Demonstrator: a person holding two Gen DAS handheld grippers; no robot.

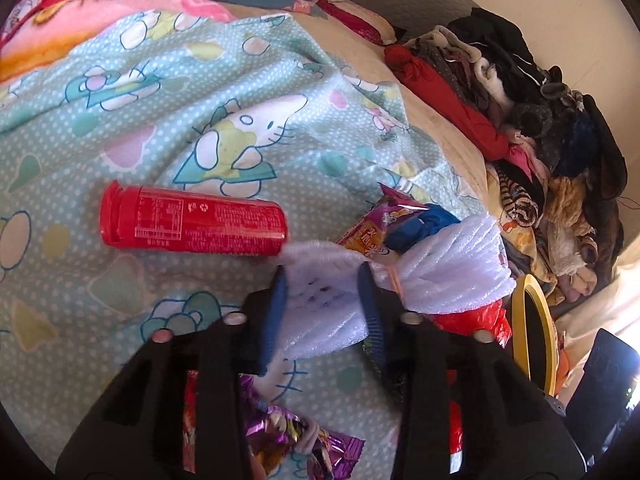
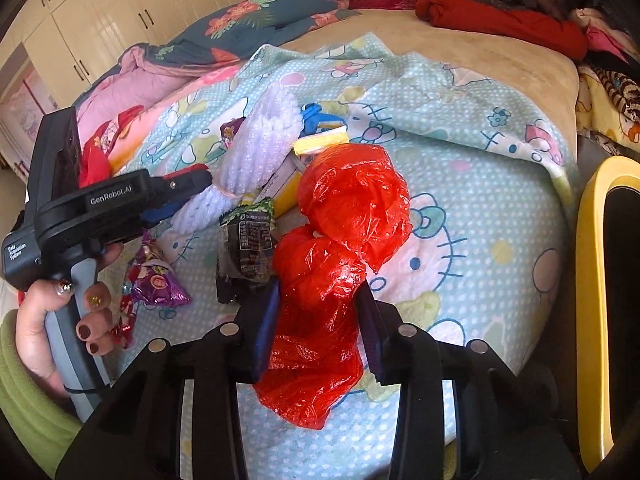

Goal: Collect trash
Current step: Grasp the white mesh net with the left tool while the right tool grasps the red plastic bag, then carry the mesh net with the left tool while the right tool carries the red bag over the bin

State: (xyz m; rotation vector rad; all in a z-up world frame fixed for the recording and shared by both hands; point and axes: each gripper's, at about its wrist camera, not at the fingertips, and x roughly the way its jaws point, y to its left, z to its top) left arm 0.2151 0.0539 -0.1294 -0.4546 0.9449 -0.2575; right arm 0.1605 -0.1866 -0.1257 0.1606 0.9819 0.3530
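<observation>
My left gripper (image 1: 323,280) is shut on a white foam sheet (image 1: 436,268) tied with a rubber band, held just above the blanket; the sheet also shows in the right wrist view (image 2: 260,148). A red can (image 1: 192,224) lies left of it. A snack wrapper (image 1: 372,224) and a blue item (image 1: 424,220) lie behind the foam. My right gripper (image 2: 318,296) is shut on a red plastic bag (image 2: 332,256). A dark wrapper (image 2: 248,244) and purple foil wrappers (image 2: 160,276) lie left of the bag; yellow packets (image 2: 320,142) lie behind it.
A yellow-rimmed bin (image 2: 592,300) stands at the bed's right edge, also in the left wrist view (image 1: 540,328). Piled clothes (image 1: 540,140) lie along the far right. A Hello Kitty blanket (image 2: 472,184) covers the bed. White wardrobes (image 2: 132,12) stand behind.
</observation>
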